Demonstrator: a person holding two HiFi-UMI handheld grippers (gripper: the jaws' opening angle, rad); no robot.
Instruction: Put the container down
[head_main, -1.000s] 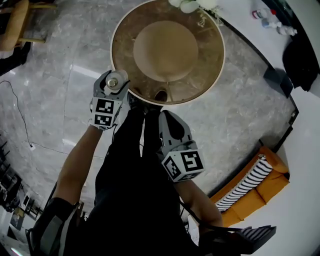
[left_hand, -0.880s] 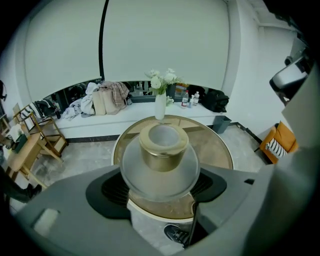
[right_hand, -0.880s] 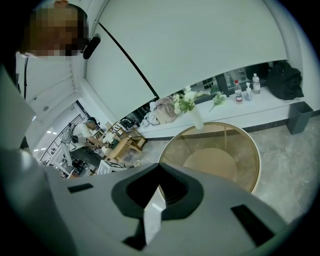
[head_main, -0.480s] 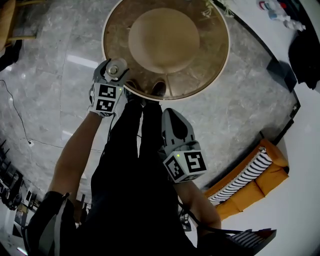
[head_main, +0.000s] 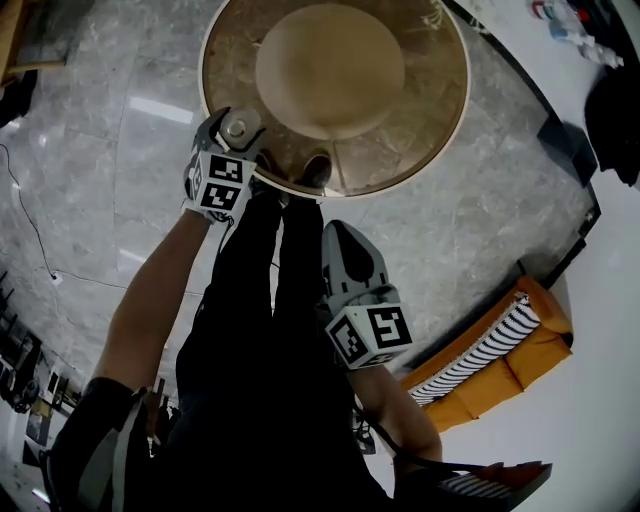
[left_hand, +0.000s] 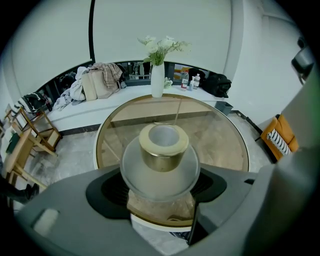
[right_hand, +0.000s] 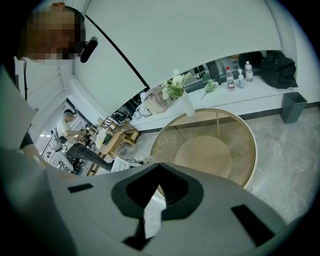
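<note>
Clamping container (left_hand: 159, 172), left tongs (head_main: 235, 132); vase (left_hand: 157, 80) in gripper views, outside head view.

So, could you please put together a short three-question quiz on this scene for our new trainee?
1. Multiple choice: what holds the glass container?
A) the left tongs
B) a bare hand
C) nothing; it lies on the floor

2. True or false: the right tongs are shut with nothing between them.

3. Short answer: what stands at the far edge of the round glass table, as seen from the left gripper view?

Key
1. A. The tongs close on the container from both sides.
2. True.
3. A white vase of flowers.
</note>
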